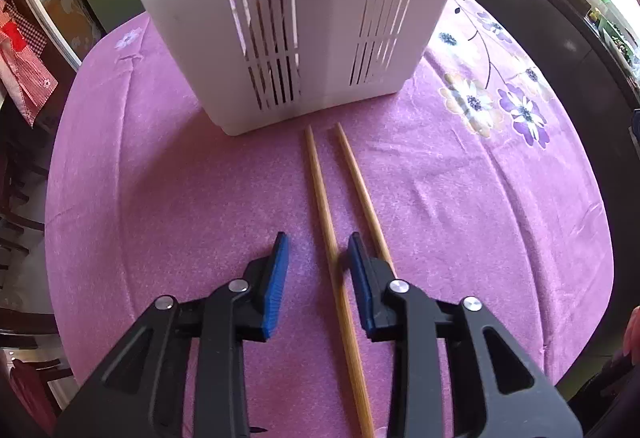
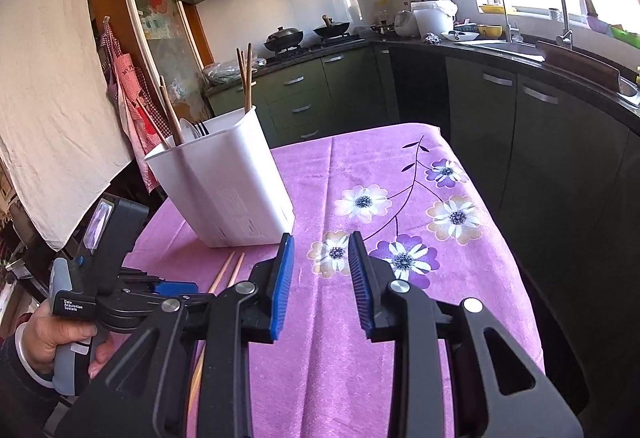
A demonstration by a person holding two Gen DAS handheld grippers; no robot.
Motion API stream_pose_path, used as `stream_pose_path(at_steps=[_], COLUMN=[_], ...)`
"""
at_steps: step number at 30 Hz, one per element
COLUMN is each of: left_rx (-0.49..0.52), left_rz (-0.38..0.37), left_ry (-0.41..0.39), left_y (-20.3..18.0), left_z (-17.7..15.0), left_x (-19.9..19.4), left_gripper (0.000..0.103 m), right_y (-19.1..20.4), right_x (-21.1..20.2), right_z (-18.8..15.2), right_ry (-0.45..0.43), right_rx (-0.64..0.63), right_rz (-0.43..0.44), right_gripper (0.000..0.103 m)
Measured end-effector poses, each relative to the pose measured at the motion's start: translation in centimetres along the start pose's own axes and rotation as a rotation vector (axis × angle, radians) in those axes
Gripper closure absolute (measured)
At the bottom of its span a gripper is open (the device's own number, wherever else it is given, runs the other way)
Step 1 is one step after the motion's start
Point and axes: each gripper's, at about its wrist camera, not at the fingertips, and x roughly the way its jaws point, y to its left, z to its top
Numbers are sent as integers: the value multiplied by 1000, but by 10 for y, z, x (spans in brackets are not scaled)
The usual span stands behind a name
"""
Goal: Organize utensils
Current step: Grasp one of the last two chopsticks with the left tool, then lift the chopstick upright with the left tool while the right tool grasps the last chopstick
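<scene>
Two wooden chopsticks lie side by side on the purple tablecloth [image 1: 160, 197], pointing at a white slotted utensil holder [image 1: 296, 17]. My left gripper [image 1: 318, 238] points down over them. The left chopstick [image 1: 320, 189] runs between its blue pads close to the right pad, which do not clamp it. The right chopstick [image 1: 358, 177] passes under the right finger. My right gripper [image 2: 321, 236] hovers open over the flowered cloth with nothing between its fingers. The utensil holder [image 2: 224, 181] has several chopsticks [image 2: 246, 77] and dark cutlery standing in it.
A hand [image 2: 48, 342] grips the left tool's handle at the table's left edge. Dark green cabinets [image 2: 500, 125] and a counter with a sink [image 2: 516, 47] run along the right. A stove with pans [image 2: 284, 37] stands at the back. A checked apron [image 2: 128, 93] hangs on the left.
</scene>
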Motion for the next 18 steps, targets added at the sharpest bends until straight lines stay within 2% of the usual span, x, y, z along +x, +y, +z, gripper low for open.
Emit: stream_pose_path(at_steps=[2, 4, 6, 10, 18], left_rx=[5, 10, 17, 32, 22], left_rz=[7, 7, 6, 11, -2], left_ry=[-3, -6, -9, -12, -15], left_y=[-3, -7, -11, -15, 5], left_z=[0, 0, -2, -6, -5], left_x=[1, 1, 1, -1, -5], left_gripper=[76, 82, 92, 94, 96], right_y=[-1, -1, -1, -2, -2], right_x=[0, 1, 2, 3, 2], right_z=[0, 0, 0, 0, 2], right_ry=[3, 6, 11, 18, 14], right_rx=[4, 7, 8, 14, 18], right_rz=[-2, -4, -5, -6, -6], right_gripper=[75, 75, 75, 75, 75])
